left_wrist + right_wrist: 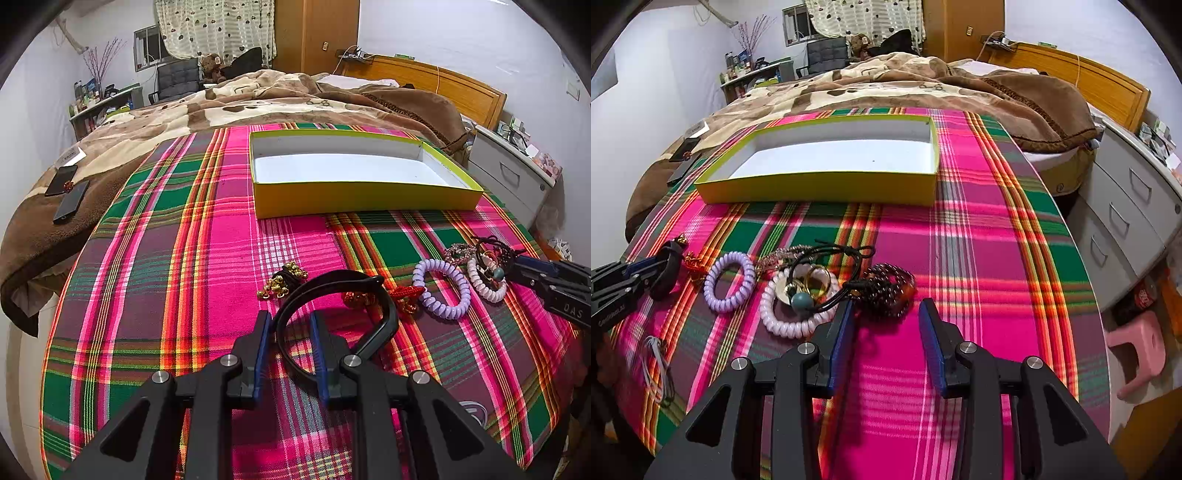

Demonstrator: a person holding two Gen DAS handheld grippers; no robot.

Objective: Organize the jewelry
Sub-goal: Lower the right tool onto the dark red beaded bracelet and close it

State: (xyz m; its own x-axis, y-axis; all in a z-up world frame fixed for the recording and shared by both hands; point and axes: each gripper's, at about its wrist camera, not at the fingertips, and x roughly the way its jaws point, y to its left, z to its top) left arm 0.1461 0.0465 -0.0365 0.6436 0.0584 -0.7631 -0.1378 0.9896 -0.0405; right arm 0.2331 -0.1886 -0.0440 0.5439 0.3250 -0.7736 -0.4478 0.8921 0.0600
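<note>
An empty yellow box (365, 199) (820, 190) with a white inside lies on the plaid cloth. My left gripper (291, 317) is open, its jaws astride the side of a black bangle (384, 314) (668, 273) lying on the cloth. Beside it lie a gold bell bracelet (282, 282), a red and gold charm (402, 295), a purple coil tie (441, 288) (729, 282) and a white coil tie (790, 314) (484, 284). My right gripper (886, 308) is open, right in front of a dark bead bracelet (890, 288) and black hair ties (831, 254).
The plaid cloth (207, 266) covers a table against a bed with brown blankets (258, 99). Two phones (66, 195) lie on the blanket at left. A grey drawer unit (1126, 206) and a pink stool (1137, 350) stand at right. A thin white tie (657, 369) lies near the front left.
</note>
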